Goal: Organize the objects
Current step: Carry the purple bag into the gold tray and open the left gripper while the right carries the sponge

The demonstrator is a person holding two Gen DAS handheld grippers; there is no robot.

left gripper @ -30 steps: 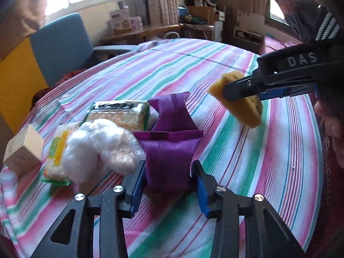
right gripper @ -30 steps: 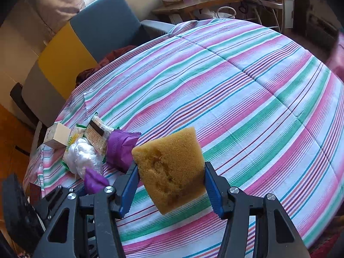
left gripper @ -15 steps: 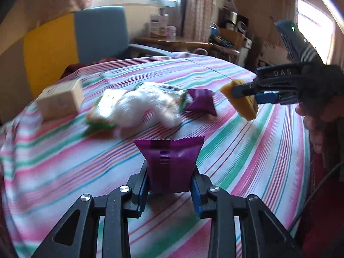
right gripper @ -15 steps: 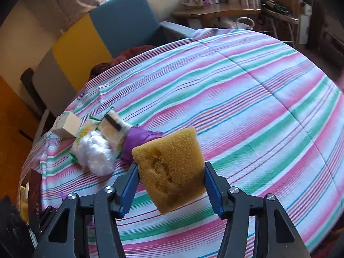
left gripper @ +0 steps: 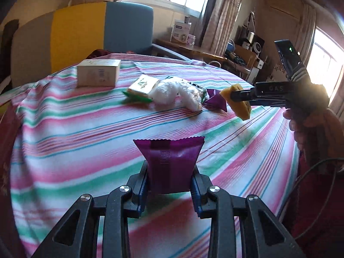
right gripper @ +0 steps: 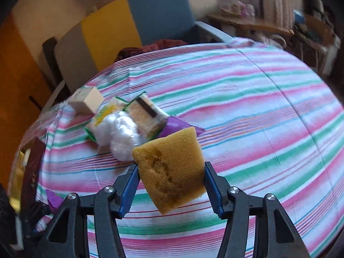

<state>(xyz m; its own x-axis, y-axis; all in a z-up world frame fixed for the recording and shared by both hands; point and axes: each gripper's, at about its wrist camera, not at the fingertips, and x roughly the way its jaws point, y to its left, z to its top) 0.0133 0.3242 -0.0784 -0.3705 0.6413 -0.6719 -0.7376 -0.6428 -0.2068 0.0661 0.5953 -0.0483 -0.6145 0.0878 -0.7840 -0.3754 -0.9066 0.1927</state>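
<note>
My left gripper (left gripper: pixel 169 172) is shut on a purple snack packet (left gripper: pixel 169 163) and holds it upright above the striped tablecloth (left gripper: pixel 64 129). My right gripper (right gripper: pixel 171 168) is shut on a yellow sponge (right gripper: pixel 169 161). From the left wrist the sponge (left gripper: pixel 239 105) hangs at the right, just beside the pile. The pile holds a second purple packet (left gripper: pixel 215 100), a white fluffy bag (left gripper: pixel 176 95), a green-and-yellow packet (left gripper: pixel 143 86) and a wrapped scouring pad (right gripper: pixel 144 111). A small cardboard box (left gripper: pixel 97 75) stands left of it.
A blue and yellow armchair (left gripper: pixel 103 25) stands behind the table. A person's hand (left gripper: pixel 307 124) grips the right tool, with a cable hanging below. A dark book (right gripper: pixel 32 172) lies by the table's left edge. Shelves and clutter fill the far right.
My left gripper closed on the purple packet, lifted it and drew it back from the pile. The right gripper, still holding the sponge, swung closer to the pile.
</note>
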